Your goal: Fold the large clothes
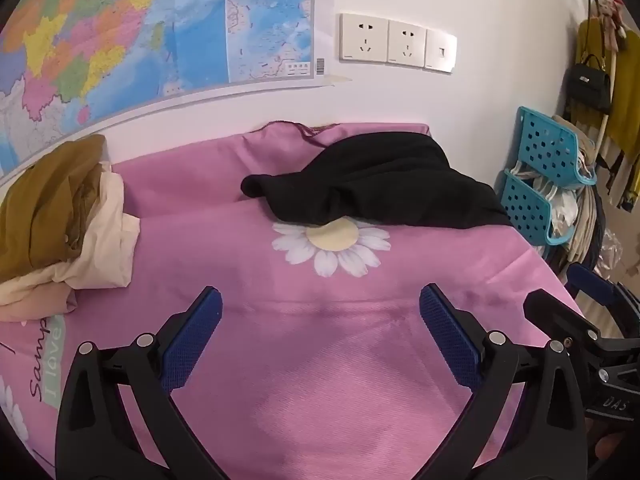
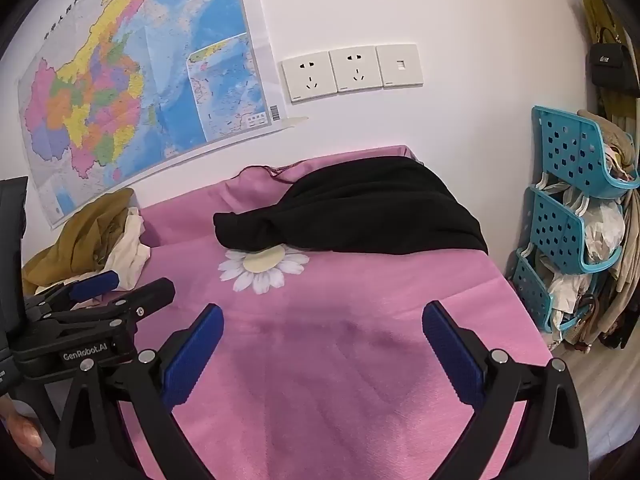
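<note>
A black garment (image 1: 384, 184) (image 2: 360, 212) lies crumpled at the far right of the pink daisy-print cloth (image 1: 320, 340) (image 2: 340, 380), partly covering a printed daisy. A heap of mustard and cream clothes (image 1: 60, 220) (image 2: 92, 240) sits at the far left by the wall. My left gripper (image 1: 320, 308) hangs open above bare pink cloth, nothing between its blue pads. My right gripper (image 2: 322, 326) is open too, also over bare cloth and well short of the black garment. Each gripper shows at the edge of the other's view.
A map and wall sockets (image 1: 396, 42) are on the white wall behind. Stacked blue plastic baskets (image 2: 572, 208) stuffed with bags stand right of the table edge. Hanging clothes and a black handbag (image 1: 590, 80) are at the far right.
</note>
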`<state>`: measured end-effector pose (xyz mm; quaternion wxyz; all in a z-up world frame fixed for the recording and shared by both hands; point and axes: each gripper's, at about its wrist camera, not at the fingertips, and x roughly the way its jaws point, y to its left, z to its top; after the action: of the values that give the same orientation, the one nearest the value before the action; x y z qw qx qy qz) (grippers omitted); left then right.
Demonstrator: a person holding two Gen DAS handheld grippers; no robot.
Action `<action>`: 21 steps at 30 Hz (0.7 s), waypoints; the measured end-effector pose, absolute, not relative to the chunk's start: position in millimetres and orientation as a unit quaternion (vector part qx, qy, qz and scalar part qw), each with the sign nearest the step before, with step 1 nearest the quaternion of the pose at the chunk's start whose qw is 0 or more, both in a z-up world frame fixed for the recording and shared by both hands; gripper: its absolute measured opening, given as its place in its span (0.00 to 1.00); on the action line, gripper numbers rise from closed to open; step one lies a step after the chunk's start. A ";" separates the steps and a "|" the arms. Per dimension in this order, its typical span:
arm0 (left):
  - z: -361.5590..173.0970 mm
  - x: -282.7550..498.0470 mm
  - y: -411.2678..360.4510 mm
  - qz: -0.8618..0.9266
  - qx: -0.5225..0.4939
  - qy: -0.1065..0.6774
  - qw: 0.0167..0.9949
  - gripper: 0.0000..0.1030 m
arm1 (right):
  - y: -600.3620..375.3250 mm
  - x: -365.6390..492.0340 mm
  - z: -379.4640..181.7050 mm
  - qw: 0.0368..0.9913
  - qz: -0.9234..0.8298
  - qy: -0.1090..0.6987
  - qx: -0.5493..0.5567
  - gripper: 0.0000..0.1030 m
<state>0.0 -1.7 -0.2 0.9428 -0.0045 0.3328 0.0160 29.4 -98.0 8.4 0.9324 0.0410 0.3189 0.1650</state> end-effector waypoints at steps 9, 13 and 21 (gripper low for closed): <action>1.6 0.1 -3.9 0.013 -0.011 0.336 0.942 0.95 | -110.4 34.2 4.9 0.934 0.158 0.318 0.030 0.94; -1.3 -1.0 -0.2 0.011 -0.022 0.338 0.941 0.95 | -108.7 37.5 6.7 0.935 0.151 0.320 0.023 0.94; -0.8 -1.2 -0.1 0.013 -0.024 0.339 0.941 0.95 | -93.1 33.9 11.5 0.937 0.139 0.321 0.018 0.94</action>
<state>-1.2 -0.1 -0.8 0.9406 -0.0242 0.3385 0.0131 33.9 -93.1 11.5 0.9367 0.0184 0.3209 0.1385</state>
